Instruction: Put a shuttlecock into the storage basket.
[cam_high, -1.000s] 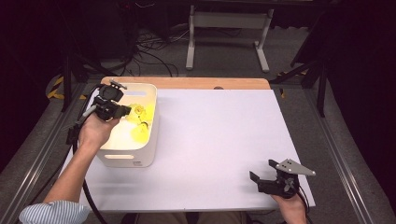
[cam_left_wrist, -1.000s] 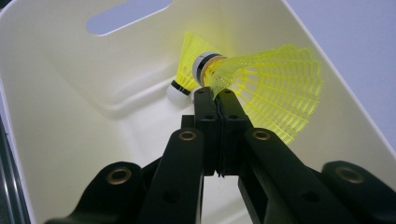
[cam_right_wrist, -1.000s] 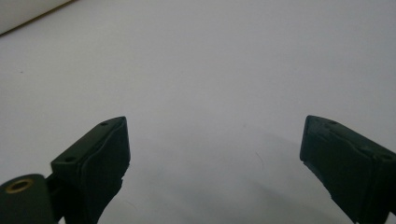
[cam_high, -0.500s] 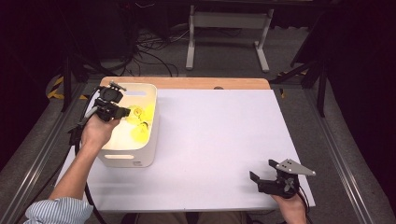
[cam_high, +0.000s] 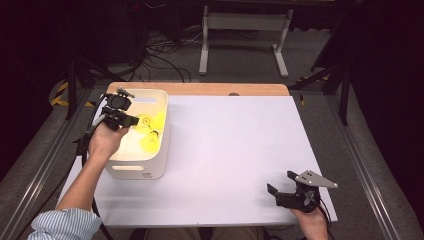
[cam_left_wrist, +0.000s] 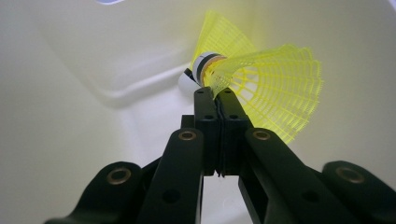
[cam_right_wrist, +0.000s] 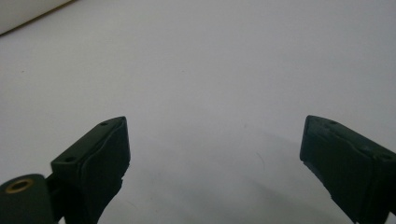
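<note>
Inside the white bin (cam_high: 161, 150) at the tabletop's left, the yellow shuttlecock (cam_left_wrist: 261, 88) sits pinched at the edge of its mesh skirt between the left gripper's (cam_left_wrist: 215, 93) fingers (cam_left_wrist: 204, 114), which are pressed together with only the thin plastic rim between them; its banded cork nose points toward the bin's far inner wall, close to where wall meets floor. Change vs. a second ago in the high view: the left gripper (cam_high: 120, 114) has dipped lower into the bin and shifted slightly toward the back-left corner, hand (cam_high: 105, 140) following it, grip unchanged. Cannot tell from these frames whether the shuttlecock touches the bin floor or hangs just above it. More yellow shuttlecocks (cam_high: 149, 135) lie loose in the bin beside the gripper, at least two, count unclear through the glare. Reading: either a grab just made low in the bin with lift-out next, or a carried shuttlecock being lowered for release; the descent leans toward the second, but not certain. Out at the tabletop's (cam_high: 230, 150) near-right corner the right gripper (cam_high: 286, 189) hasn't moved, parked low over bare white surface, fingers (cam_right_wrist: 93, 154) spread wide with nothing between them, well apart from the bin. Risk: the hold is on flimsy skirt mesh only, could slip or deform. Beyond the tabletop, dark floor, cables, a metal stand.
</note>
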